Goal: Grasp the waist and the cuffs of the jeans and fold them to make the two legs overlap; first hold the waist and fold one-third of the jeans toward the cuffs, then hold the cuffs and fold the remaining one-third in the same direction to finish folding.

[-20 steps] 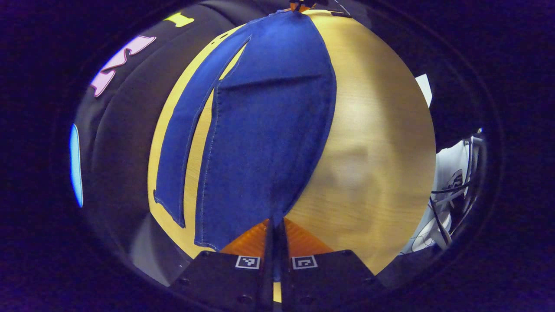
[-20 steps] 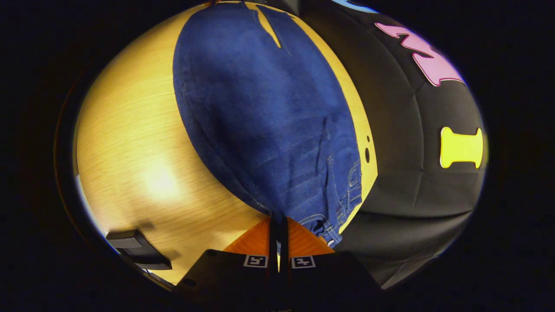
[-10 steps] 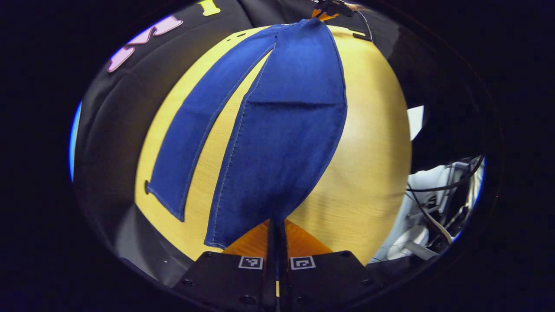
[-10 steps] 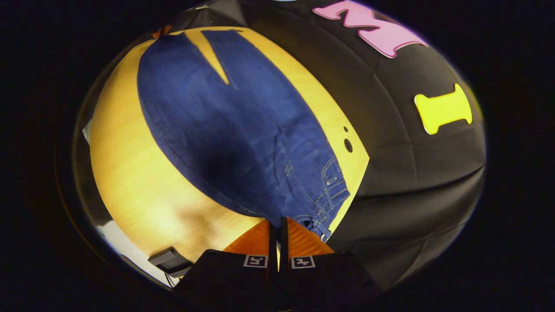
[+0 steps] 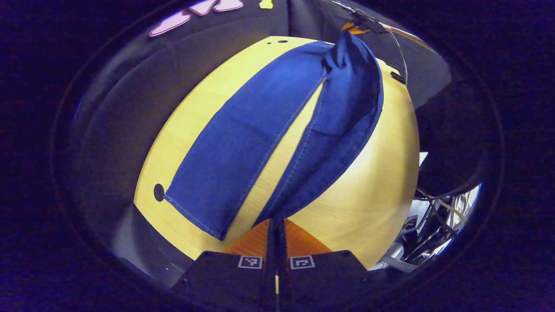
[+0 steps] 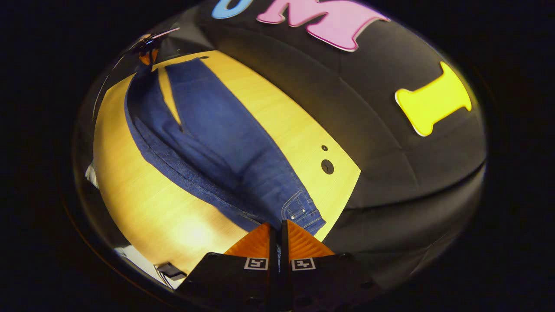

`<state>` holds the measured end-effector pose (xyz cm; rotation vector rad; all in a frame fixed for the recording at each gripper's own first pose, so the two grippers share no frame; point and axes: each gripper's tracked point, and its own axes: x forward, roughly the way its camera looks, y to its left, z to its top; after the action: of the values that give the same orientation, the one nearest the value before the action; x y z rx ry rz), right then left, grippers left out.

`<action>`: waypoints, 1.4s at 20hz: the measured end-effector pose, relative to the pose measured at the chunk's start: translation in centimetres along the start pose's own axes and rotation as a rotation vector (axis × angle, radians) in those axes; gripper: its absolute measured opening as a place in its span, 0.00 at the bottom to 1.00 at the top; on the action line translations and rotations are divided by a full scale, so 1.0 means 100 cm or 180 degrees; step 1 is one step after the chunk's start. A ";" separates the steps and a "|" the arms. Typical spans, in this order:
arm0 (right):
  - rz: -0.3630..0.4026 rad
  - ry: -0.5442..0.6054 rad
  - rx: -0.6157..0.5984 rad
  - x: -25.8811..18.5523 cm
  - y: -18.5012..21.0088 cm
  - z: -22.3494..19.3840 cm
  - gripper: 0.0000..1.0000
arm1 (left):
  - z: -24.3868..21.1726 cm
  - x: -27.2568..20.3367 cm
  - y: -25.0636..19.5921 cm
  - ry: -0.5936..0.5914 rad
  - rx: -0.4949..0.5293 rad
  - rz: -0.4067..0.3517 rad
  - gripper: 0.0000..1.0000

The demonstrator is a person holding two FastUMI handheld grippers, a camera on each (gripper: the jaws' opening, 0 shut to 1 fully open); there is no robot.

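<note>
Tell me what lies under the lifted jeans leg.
Under the lifted leg of the jeans shows the bare wooden table. The other leg lies flat beside it; whatever it covers is hidden.

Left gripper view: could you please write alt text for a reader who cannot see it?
The left tongs are shut on one cuff of blue jeans, lifting that leg off a wooden table. The other leg lies flat, and the right tongs hold the waist at the far end.
</note>
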<state>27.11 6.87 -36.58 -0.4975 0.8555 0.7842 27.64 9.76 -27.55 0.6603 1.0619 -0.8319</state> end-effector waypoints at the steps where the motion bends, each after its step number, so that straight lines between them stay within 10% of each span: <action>1: -0.0001 0.0028 0.0104 0.015 -0.010 0.003 0.05 | 0.002 0.011 0.009 0.0022 -0.0140 -0.0072 0.08; 13: -0.0112 0.0506 0.0098 0.182 -0.038 -0.005 0.05 | 0.065 0.121 0.144 0.0104 -0.0784 0.0575 0.11; 14: -0.0273 0.0514 0.0016 0.181 -0.050 -0.005 0.10 | 0.068 0.117 0.150 0.0029 -0.0818 0.0731 0.11; 18: -0.0420 0.0277 0.0142 0.153 -0.073 -0.001 0.98 | 0.089 0.098 0.148 -0.0422 -0.1260 0.1137 0.32; 21: -0.0645 0.0027 0.0209 0.117 -0.093 0.009 0.98 | 0.108 0.056 0.146 -0.0902 -0.1502 0.1476 1.00; 28: -0.0956 -0.0329 0.1141 0.034 -0.108 0.012 0.98 | 0.190 -0.120 0.081 -0.2566 -0.1669 0.2139 0.98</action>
<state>37.44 2.30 -37.78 -0.2553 0.7814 0.3663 40.50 2.00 -9.01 0.1572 0.2453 -0.1562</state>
